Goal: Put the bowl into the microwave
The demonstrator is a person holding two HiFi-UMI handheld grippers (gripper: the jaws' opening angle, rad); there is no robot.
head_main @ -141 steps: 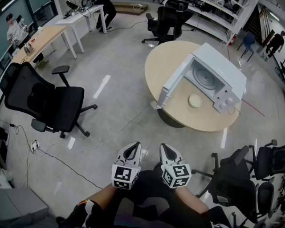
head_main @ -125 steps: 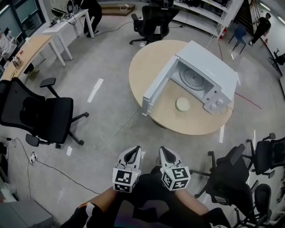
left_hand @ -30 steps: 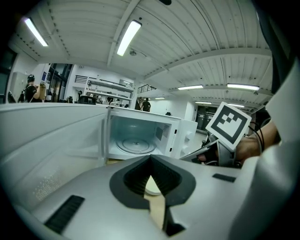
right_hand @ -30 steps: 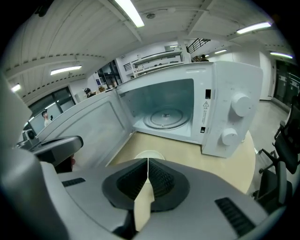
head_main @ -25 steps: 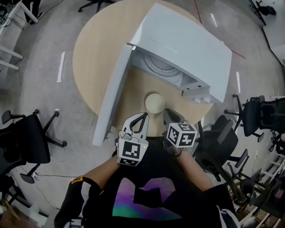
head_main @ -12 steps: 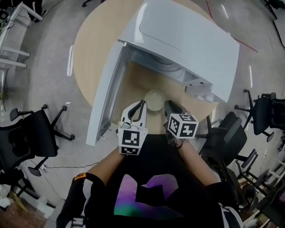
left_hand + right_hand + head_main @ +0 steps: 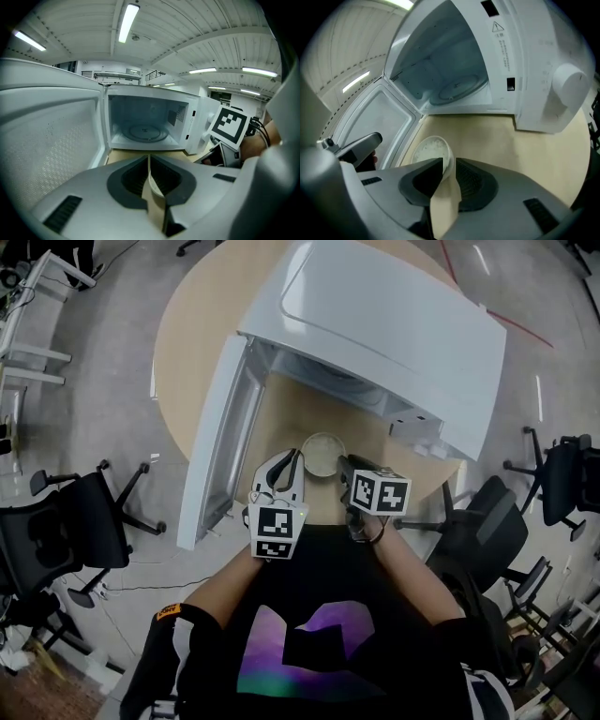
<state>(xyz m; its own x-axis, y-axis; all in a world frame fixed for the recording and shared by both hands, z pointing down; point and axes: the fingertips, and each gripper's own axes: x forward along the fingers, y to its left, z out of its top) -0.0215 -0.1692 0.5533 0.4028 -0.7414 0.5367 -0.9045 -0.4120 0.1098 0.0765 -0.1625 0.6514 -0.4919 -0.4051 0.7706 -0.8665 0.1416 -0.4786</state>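
Having closed in since earlier, left gripper [image 7: 296,458] and right gripper [image 7: 344,465] fingers, almost together, are pinching the bowl [image 7: 323,454] rim at 9 and 3 o'clock. It is sitting on the desk [image 7: 187,343] before the microwave [image 7: 375,324]; uneven lifting risks tipping it.

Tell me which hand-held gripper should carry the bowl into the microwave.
Right, probably. The right hand-held gripper pinches the bowl by its rim, with the microwave open ahead. The left hand-held gripper seems to pinch the opposite rim too, but the open door stands close beside it.

White microwave [image 7: 394,334], cream bowl [image 7: 322,454], tan table [image 7: 197,324].
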